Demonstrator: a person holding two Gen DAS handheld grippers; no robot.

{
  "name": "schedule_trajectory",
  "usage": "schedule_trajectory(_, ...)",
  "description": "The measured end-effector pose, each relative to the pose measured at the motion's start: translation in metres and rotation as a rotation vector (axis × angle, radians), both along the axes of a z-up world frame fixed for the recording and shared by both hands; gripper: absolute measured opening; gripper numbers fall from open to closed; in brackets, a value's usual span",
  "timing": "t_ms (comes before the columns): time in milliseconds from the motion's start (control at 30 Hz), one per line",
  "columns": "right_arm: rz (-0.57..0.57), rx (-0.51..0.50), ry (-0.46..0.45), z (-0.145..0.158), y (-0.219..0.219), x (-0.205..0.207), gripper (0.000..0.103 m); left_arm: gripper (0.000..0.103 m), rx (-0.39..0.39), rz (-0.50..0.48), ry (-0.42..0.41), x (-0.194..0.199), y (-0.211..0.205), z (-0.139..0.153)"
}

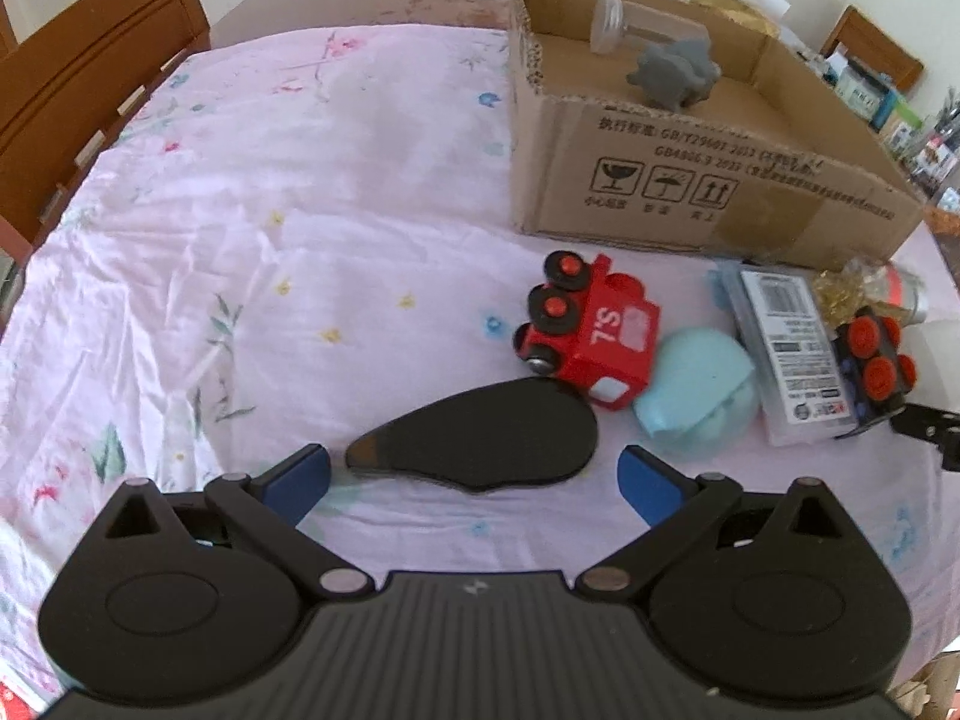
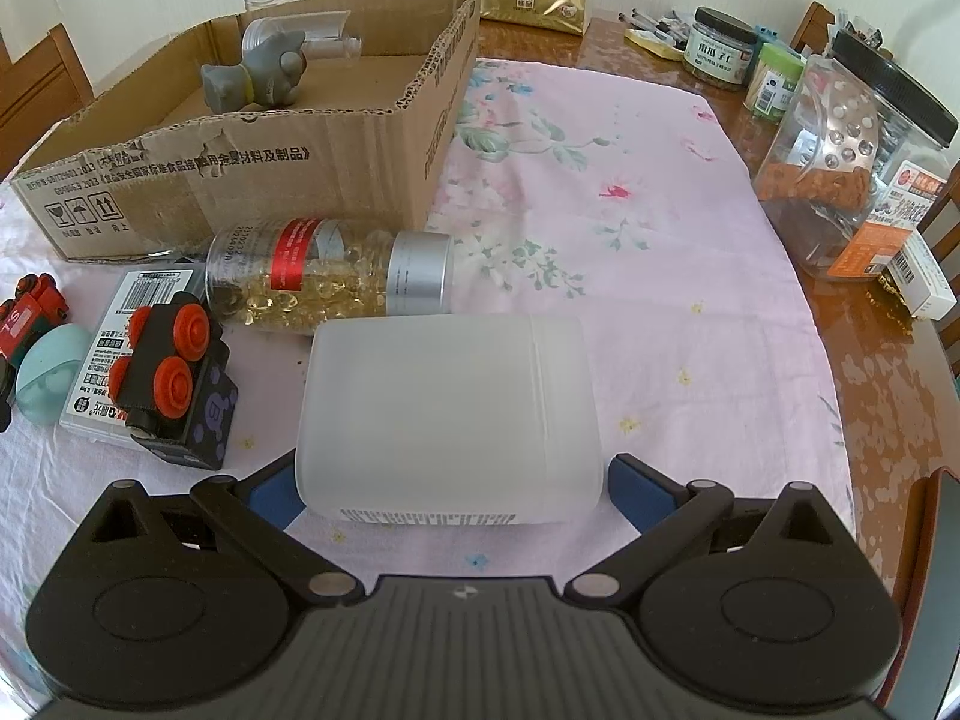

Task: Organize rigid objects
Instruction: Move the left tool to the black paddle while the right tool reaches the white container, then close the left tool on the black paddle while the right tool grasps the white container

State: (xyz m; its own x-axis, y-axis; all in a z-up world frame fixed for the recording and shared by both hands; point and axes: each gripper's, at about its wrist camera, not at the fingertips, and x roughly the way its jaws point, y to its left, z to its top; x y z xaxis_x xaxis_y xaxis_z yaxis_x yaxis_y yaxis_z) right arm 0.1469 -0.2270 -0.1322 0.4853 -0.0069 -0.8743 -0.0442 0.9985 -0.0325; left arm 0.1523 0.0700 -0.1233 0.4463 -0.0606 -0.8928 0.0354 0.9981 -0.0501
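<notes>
Nearest the left gripper [image 1: 474,474] lies a flat black teardrop-shaped piece [image 1: 480,441], flat on the pink flowered cloth [image 1: 270,210] just ahead of the blue fingertips [image 1: 300,477]. Its jaws stand wide apart and hold nothing; the black piece sits between their lines but touches neither. Left of the black piece the cloth is bare all the way to the table's edge and the wooden chair [image 1: 78,78], giving wide room on that side. Just beyond the black piece on its right, a red toy train [image 1: 591,330] lies on its side, touching a pale blue egg-shaped thing [image 1: 696,390]. Farther off stands the cardboard box [image 1: 690,180], open at the top, with a grey toy animal [image 1: 675,72] and a clear bottle [image 1: 636,27] inside.

At the right gripper [image 2: 450,492], a frosted white container [image 2: 447,414] lies on the cloth between the spread fingers. The left finger meets or nearly meets its side, while the right finger stands slightly clear, so it is not clamped. Behind the container a capsule bottle [image 2: 330,276] lies on its side, against the box's near wall. Left of the container, a black toy block with red wheels [image 2: 174,384] rests partly on a flat plastic case [image 2: 114,354]. Right of the container the cloth is open up to the table's bare wooden edge, where jars [image 2: 852,162] stand.
</notes>
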Motion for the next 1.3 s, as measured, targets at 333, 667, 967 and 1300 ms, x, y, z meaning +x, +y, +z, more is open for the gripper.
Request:
schedule_trajectory(333, 0.000, 0.000, -0.011, 0.000, 0.000, -0.002, 0.103, 0.103, 0.057, 0.162, -0.030, 0.003, -0.011, -0.005)
schedule_trajectory(667, 0.018, 0.001, -0.024, 0.000, 0.000, -0.002, 0.103, 0.103, 0.062, 0.178, -0.044, -0.008, 0.008, -0.006)
schedule_trajectory(967, 0.044, 0.004, -0.038, -0.001, -0.001, -0.002, 0.103, 0.101, 0.055, 0.103, -0.088, -0.005, 0.005, -0.008)
schedule_trajectory(1300, 0.034, 0.003, 0.018, 0.000, 0.001, 0.010, 0.103, 0.102, 0.054, 0.070, -0.109, -0.005, 0.006, -0.009)
